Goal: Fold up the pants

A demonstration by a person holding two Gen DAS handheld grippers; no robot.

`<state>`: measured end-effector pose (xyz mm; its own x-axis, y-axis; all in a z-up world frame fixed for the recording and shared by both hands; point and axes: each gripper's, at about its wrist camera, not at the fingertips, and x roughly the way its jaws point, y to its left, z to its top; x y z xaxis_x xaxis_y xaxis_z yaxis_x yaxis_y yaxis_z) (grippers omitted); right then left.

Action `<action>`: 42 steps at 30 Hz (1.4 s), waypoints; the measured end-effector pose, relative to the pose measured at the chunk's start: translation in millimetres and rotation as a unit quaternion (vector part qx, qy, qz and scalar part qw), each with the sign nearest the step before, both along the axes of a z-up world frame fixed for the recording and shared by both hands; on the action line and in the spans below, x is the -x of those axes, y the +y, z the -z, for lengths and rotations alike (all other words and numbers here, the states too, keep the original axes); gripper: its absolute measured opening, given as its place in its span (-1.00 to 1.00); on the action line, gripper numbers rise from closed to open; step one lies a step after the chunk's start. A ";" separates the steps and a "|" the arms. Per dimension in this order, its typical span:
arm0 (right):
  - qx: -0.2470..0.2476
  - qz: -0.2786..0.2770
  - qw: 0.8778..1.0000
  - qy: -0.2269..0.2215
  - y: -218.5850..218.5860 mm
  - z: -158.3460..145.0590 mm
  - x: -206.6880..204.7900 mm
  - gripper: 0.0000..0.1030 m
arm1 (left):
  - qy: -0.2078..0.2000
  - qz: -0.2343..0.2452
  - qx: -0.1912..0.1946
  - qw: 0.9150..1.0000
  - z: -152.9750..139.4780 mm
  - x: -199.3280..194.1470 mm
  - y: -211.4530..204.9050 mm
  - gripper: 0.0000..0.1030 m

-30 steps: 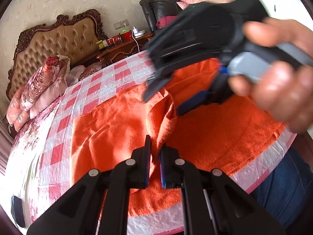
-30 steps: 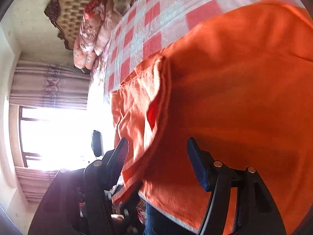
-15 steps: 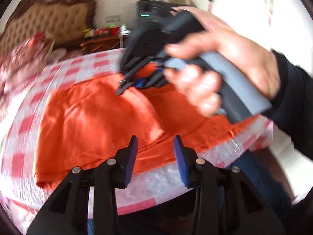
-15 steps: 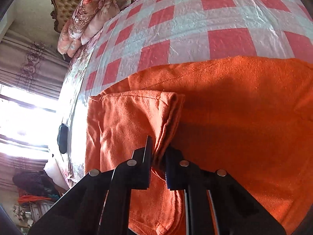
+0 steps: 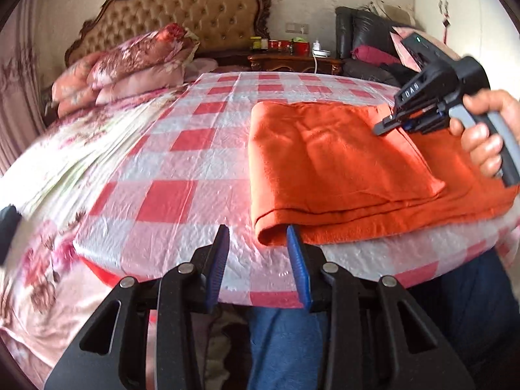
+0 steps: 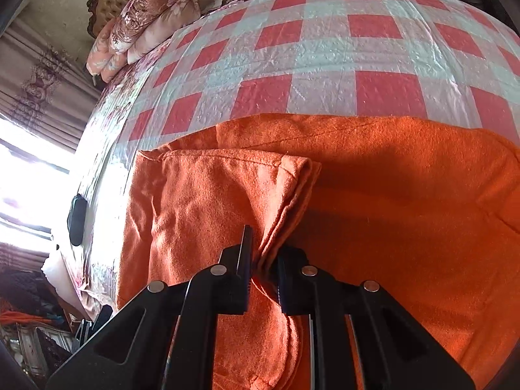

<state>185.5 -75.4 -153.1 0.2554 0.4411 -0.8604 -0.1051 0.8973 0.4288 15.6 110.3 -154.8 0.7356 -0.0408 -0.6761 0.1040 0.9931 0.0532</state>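
The right gripper (image 6: 261, 260) is clamped on an edge of the folded orange pants (image 6: 390, 214); the left gripper (image 5: 258, 243) stands apart, empty, just beside their corner.

Left gripper (image 5: 258, 243): jaws parted, nothing between, blue pads showing, pointing downward over near bed edge. Right gripper (image 6: 262, 261): jaws recently reopened slightly, still nipped on fold of orange pants (image 6: 373, 211), angled steeply down. Right hand (image 5: 487, 130) wraps grey handle, fingers curled around grip.

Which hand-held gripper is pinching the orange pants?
The right hand-held gripper pinches the orange pants. The left hand-held gripper is open, holding nothing.
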 end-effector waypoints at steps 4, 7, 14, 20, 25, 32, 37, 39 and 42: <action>0.011 0.001 1.000 -0.001 3.7 -0.7 0.6 -0.72 | -0.003 0.027 -0.061 0.998 11.0 -7.8 -10.9 -0.53; 0.001 0.006 1.000 0.010 6.1 -3.1 2.9 -0.85 | -0.017 0.013 -0.013 1.000 1.9 -10.0 2.5 -0.91; 0.013 -0.008 1.000 0.002 15.5 -1.0 4.4 -0.86 | 0.029 -0.041 0.120 0.991 16.7 -13.0 52.9 -0.78; 0.057 -0.002 0.997 -0.052 12.3 -4.7 13.5 -0.72 | 0.003 -0.061 0.103 0.993 -1.5 2.4 60.2 -0.28; 0.173 0.063 0.973 -0.139 4.6 -26.9 45.0 -0.54 | -0.060 -0.056 0.121 0.989 -36.3 -21.8 50.8 -0.29; 0.189 -0.019 0.970 -0.151 49.8 -9.4 70.7 -0.55 | 0.058 0.048 0.114 0.991 -25.6 -170.1 -13.3 -0.59; 0.218 -0.044 0.959 -0.177 60.1 -4.6 80.3 -0.54 | 0.093 -0.021 0.084 0.992 1.8 -204.2 5.5 -0.85; 0.214 -0.045 0.959 -0.182 58.5 -4.3 84.2 -0.54 | 0.086 -0.071 0.086 0.990 -2.4 -195.7 18.3 -0.75; 0.217 -0.050 0.956 -0.192 60.5 -3.7 85.0 -0.53 | 0.017 -0.095 0.107 0.990 -23.5 -161.4 24.9 -0.32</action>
